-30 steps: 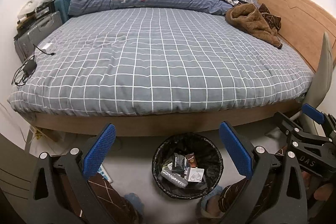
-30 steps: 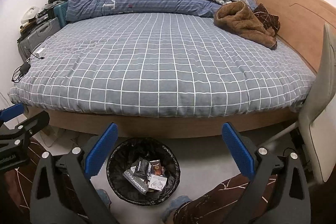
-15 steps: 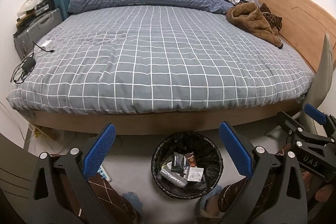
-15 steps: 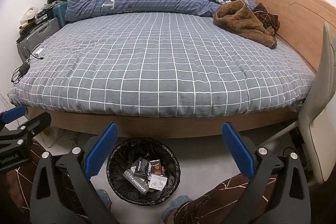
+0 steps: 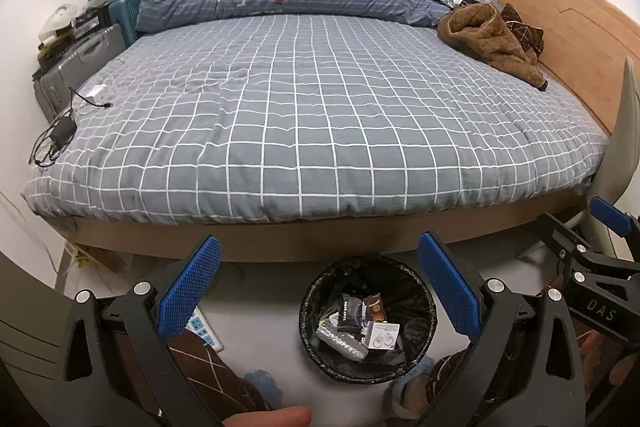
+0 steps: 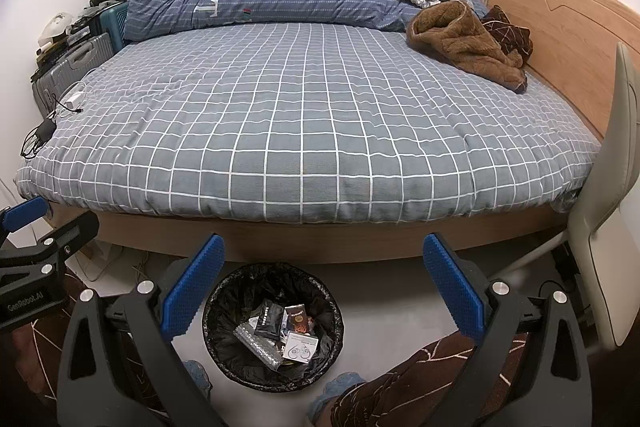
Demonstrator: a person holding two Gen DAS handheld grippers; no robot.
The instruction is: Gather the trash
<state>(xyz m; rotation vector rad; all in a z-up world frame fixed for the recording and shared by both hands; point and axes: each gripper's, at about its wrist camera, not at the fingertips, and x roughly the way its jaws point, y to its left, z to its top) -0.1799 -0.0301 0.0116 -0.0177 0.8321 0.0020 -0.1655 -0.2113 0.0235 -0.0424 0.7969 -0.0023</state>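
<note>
Left wrist view is showing the left gripper (image 5: 318, 291) hanging above the floor with its blue pads spread wide and nothing between them. The right gripper (image 6: 324, 285) is sitting the same way in its own view, fingers wide apart and empty. Both tools are pointing across the bed (image 5: 328, 131), probably because the person is scanning the grey checked cover for anything worth picking up.

The trash bin (image 5: 420, 291), lined in black, is standing on the floor just in front of the bed frame, close by the person's feet, likely so that a drop needs only a short reach. It is already holding trash (image 5: 362, 325): dark wrappers, a white carton and what may be a crinkled silver packet, though that one is hard to read. In the left view the bin is lying below and between the fingers, nearer the right pad; in the right view the bin (image 6: 224, 291) is sitting lower, just inside the left pad. Neither gripper is touching it.

On the bed's far-left edge chargers and cables (image 6: 52, 121) are lying loose, and a brown fleece (image 6: 460, 43) is bunched by the headboard; neither reads as trash.
</note>
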